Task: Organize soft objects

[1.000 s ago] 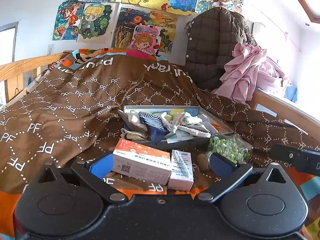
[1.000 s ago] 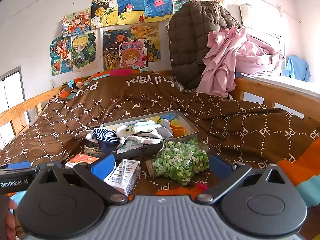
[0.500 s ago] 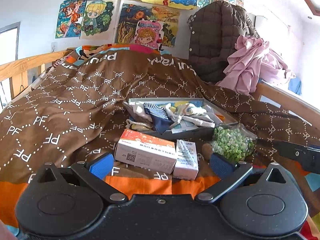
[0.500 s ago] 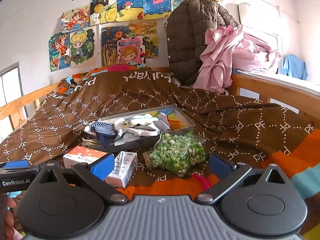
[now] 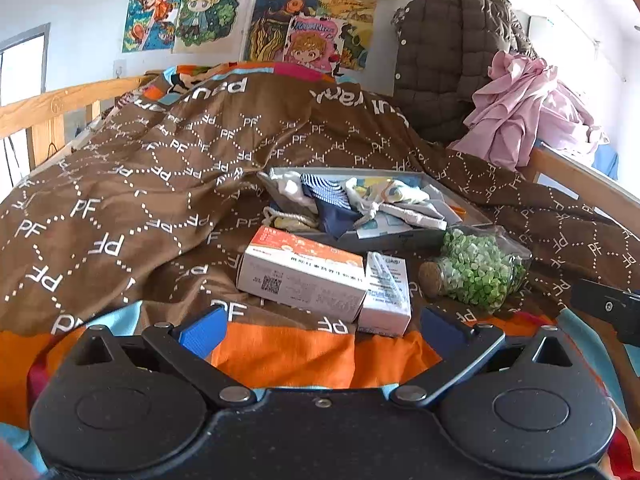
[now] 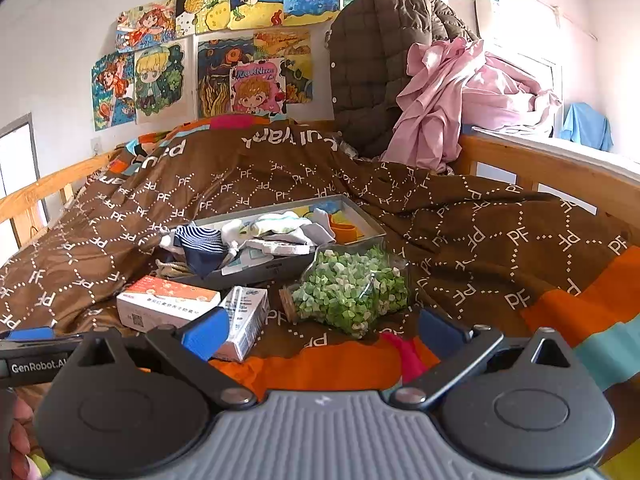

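Observation:
A grey tray lies on the brown bedspread, heaped with small socks and cloths, among them a navy striped sock. In front of it lie an orange-and-white box, a small white box and a bag of green pieces. My left gripper hovers open just short of the two boxes, holding nothing. My right gripper is open too, low in front of the green bag, empty.
Wooden bed rails run along both sides. A dark quilted coat and pink clothes pile at the far right. Drawings cover the wall. The other gripper's arm shows at the left edge of the right wrist view.
Both grippers have drawn back toward the foot of the bed, so the boxes and green bag sit farther ahead and more orange blanket shows. Both have stayed open.

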Demonstrator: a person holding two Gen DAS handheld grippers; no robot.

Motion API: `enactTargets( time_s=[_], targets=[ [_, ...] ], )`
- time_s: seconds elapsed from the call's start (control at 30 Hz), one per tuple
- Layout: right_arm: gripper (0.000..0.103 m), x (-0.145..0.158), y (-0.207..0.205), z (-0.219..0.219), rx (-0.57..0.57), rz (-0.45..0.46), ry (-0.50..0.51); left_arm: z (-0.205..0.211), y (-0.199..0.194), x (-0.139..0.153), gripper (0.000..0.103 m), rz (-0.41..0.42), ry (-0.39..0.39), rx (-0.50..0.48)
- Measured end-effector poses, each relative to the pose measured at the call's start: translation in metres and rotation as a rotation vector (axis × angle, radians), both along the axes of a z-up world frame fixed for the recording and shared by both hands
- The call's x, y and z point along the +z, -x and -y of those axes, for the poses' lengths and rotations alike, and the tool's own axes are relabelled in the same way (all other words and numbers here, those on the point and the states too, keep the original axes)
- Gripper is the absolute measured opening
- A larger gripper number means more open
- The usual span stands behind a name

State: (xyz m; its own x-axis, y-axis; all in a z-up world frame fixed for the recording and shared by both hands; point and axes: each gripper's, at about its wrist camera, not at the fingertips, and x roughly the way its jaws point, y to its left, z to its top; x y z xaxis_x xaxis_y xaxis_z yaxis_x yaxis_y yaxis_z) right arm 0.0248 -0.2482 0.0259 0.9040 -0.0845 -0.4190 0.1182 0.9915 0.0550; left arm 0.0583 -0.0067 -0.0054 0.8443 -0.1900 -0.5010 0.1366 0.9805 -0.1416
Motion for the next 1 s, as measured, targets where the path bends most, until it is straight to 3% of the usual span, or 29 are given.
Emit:
enactTargets(
  time_s=[0.5,1.0],
  targets=[
    [0.103,-0.018,-0.009,-0.012,-0.007,-0.051,0.095,0.003,-0.009,-0.014,0.102,-0.079,0.007,0.025],
    [0.103,-0.021,-0.011,-0.012,0.005,-0.068,0.099,0.006,-0.012,-0.021,0.102,-0.115,-0.023,0.034]
  ],
)
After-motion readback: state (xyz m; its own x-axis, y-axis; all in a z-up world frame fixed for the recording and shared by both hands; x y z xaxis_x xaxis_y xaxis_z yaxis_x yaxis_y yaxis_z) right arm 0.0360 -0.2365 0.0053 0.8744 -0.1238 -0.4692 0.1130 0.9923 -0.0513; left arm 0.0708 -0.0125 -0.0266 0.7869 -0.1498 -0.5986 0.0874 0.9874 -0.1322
